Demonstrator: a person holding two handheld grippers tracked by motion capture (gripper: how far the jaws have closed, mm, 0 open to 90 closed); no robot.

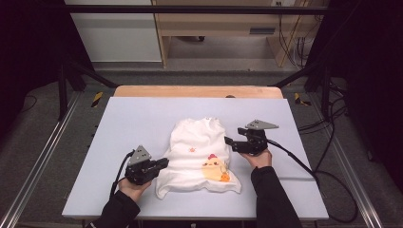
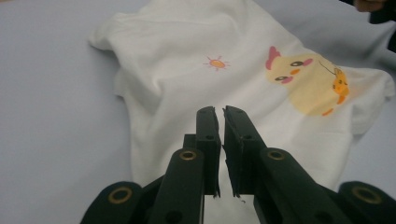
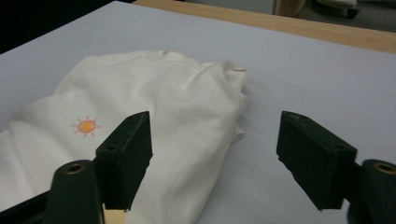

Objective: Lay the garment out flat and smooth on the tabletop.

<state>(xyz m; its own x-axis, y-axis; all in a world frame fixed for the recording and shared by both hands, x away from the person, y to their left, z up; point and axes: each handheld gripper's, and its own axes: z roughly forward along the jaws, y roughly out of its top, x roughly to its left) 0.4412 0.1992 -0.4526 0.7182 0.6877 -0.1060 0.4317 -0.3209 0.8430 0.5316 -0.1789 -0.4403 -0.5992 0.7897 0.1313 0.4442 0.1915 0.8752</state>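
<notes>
Left gripper (image 1: pixel 164 163) lay at seven o'clock on the table (image 1: pixel 133 123), jaws all but closed with a thin slit between them, nothing pinched; pointed over the near-left edge of the white shirt (image 1: pixel 202 159). Right gripper (image 1: pixel 229 141) sat at three o'clock of the garment, jaws spread wide and empty, one pad hovering above the cloth's side fold, the other above bare tabletop. No fabric caught in either.

Shirt itself spread roughly mid-table, slightly toward six o'clock, already folded inward on both sides into a narrow bundle; collar end toward twelve o'clock, hem toward six. Small orange sun print (image 2: pixel 217 62) near the centre, yellow chick print (image 2: pixel 310 86) toward five o'clock of it. Seen from the right gripper view, the sun print (image 3: pixel 87 126) lay just beyond the left pad, and the bunched collar end (image 3: pixel 231 77) at about one o'clock of it.

Judged as a folding job partway through: side folds seemingly done, both tools released and free between grips. Next move probably a lengthwise fold, hem brought up to collar or the reverse. Called for: lowering each gripper to a corner at one end, opening the left jaws first, pinching all layers together rather than the top one alone, then lifting both ends evenly so the bundle stays square.
</notes>
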